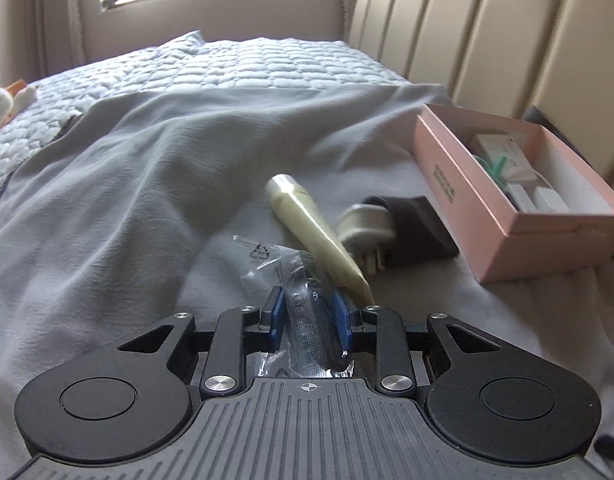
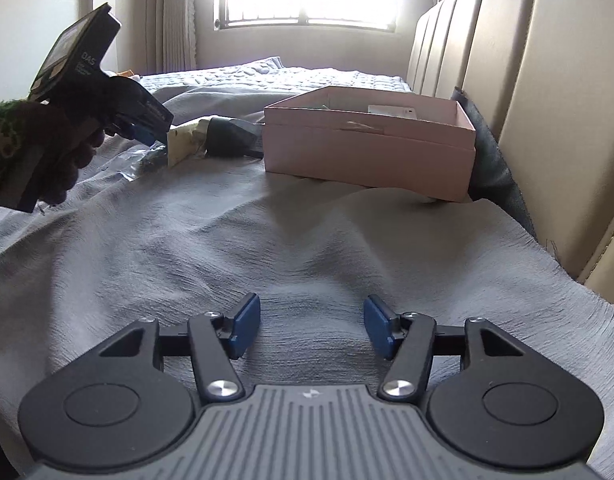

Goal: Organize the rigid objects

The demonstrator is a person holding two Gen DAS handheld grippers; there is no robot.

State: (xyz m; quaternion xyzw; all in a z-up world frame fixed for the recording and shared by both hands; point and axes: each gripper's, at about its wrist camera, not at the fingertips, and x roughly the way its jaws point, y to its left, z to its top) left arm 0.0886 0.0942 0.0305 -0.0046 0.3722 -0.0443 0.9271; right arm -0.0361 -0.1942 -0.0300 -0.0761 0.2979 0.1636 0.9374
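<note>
Left gripper (image 1: 309, 312): blue pads closed on a clear plastic packet (image 1: 307, 312) with a dark item inside; packet runs forward out of the jaws onto the grey blanket (image 1: 147, 184). Cream tube (image 1: 315, 224) lies diagonally just right of the packet, crimped end near the right pad, cap pointing away. White plug adapter (image 1: 365, 230) touches the tube's right side, prongs toward the camera, resting against a dark brown pouch (image 1: 421, 226). Open pink box (image 1: 519, 192) sits further right near the beige headboard (image 1: 487, 32), holding white items and something teal. Quilted bedspread (image 1: 243, 64) beyond the blanket.
</note>
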